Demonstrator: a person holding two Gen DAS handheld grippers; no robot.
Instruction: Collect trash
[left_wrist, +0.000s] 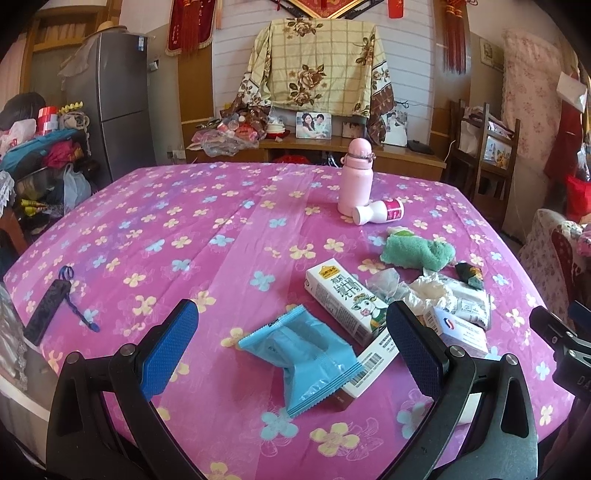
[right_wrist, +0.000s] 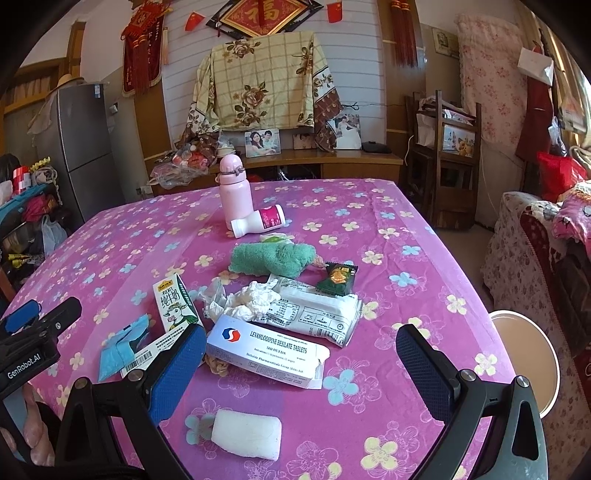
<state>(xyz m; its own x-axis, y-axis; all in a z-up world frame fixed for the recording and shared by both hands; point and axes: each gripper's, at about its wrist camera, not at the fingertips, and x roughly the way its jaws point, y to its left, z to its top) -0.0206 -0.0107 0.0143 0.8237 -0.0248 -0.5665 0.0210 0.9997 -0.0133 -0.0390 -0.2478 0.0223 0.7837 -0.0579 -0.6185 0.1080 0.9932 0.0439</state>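
While both grippers hang above the near edge of the table with nothing held, the readings run outward as follows.

Left gripper (left_wrist: 291, 339): fingers spread wide, empty.
Between its fingers: blue wrapper (left_wrist: 301, 358), flat on the cloth, long axis slanting from far-left to near-right, so crosswise closing would catch it.
Just beyond, toward its right finger: milk carton (left_wrist: 345, 299), lying on its side, partly under the wrapper's near end.

Right gripper (right_wrist: 301, 354): fingers wide apart, empty.
Between its fingers, slightly ahead: tablet box (right_wrist: 266, 354), long axis running left to right (nearly across the fingers' gap, an awkward fit).
Below and nearer: white foam block (right_wrist: 246, 434).
Further ahead: crumpled tissue (right_wrist: 255, 299), white sachet pack (right_wrist: 317, 314), dark green wrapper (right_wrist: 337, 277).

Nearer arm, by judgement: left for the blue wrapper, right for the tablet box.
Bin: none visible in either view.
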